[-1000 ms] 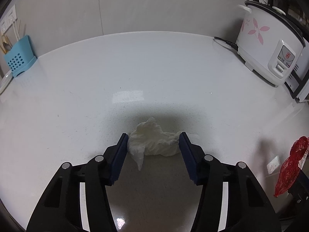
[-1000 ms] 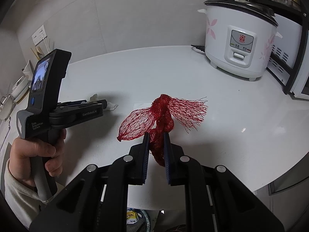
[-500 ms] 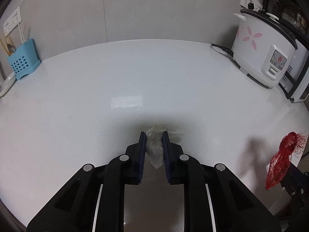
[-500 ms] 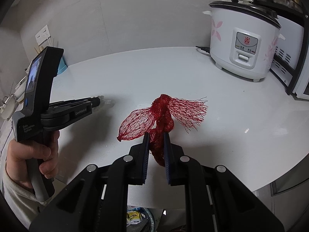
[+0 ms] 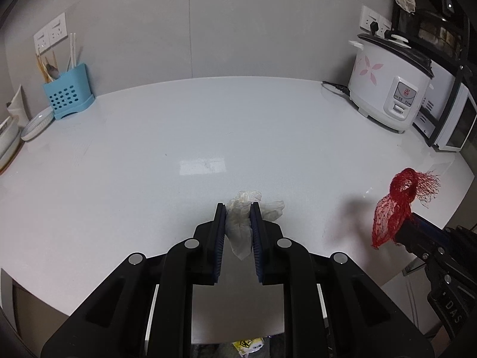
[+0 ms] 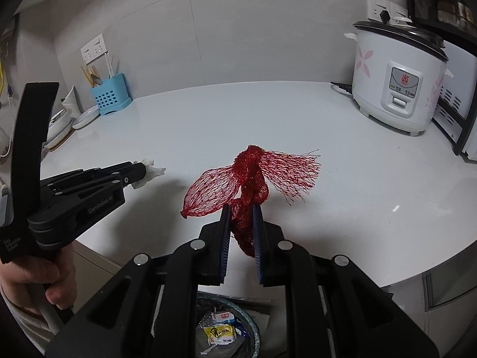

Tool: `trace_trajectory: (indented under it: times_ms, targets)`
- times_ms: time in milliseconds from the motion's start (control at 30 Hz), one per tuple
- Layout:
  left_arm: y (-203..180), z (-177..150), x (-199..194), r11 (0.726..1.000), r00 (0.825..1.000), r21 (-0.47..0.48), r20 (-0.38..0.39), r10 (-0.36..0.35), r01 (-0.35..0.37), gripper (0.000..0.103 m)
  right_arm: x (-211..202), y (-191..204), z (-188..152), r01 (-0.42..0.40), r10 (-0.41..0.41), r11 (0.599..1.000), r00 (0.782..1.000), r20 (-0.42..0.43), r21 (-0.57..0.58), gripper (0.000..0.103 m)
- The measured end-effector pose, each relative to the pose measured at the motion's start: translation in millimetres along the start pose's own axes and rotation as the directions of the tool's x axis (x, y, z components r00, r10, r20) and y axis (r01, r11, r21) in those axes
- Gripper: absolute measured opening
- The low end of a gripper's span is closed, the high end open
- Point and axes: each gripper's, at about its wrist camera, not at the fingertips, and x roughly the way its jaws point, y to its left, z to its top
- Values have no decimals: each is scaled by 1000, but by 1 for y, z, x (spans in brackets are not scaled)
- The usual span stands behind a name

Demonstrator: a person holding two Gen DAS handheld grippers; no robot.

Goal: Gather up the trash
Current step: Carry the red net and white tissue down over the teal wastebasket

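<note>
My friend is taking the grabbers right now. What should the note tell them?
Left gripper: shut on the crumpled tissue, lifted off the counter.
Right gripper: shut on the red net bag, held above the counter edge.
Trash bin: on the floor below the grippers, wrappers already inside.
Done: both pieces picked up.
Left: drop both into the bin.

White rice cooker (image 5: 390,89) stands right; blue utensil holder (image 5: 69,90) back left on white counter (image 5: 179,131).
</note>
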Motion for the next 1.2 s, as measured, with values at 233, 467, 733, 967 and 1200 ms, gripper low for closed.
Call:
trace_trajectory:
  times_ms: [233,467,733,967,1200]
  targets:
    - [14,-33,-42,1000,1000,7,27,-12,12,16,-15,29,-14,-30,31,999,999,19,-38,13]
    - [32,-67,-75,1000,999,-7,35,-29,29,16,-30,53,-35,-63,65,995,997,29,-71,13]
    - [45,-117,-100,999,999,-31,38,-35,37,16,-54,78,-75,-94,100,989,994,42,-117,13]
    - [46,-158,-112,999,999,-38,35,-32,33,16,-63,86,-117,-121,125,985,992,24,-126,13]
    - [49,-200,-94,997,999,-57,-15,-44,43,16,-48,89,-165,-129,126,982,992,-30,-136,13]
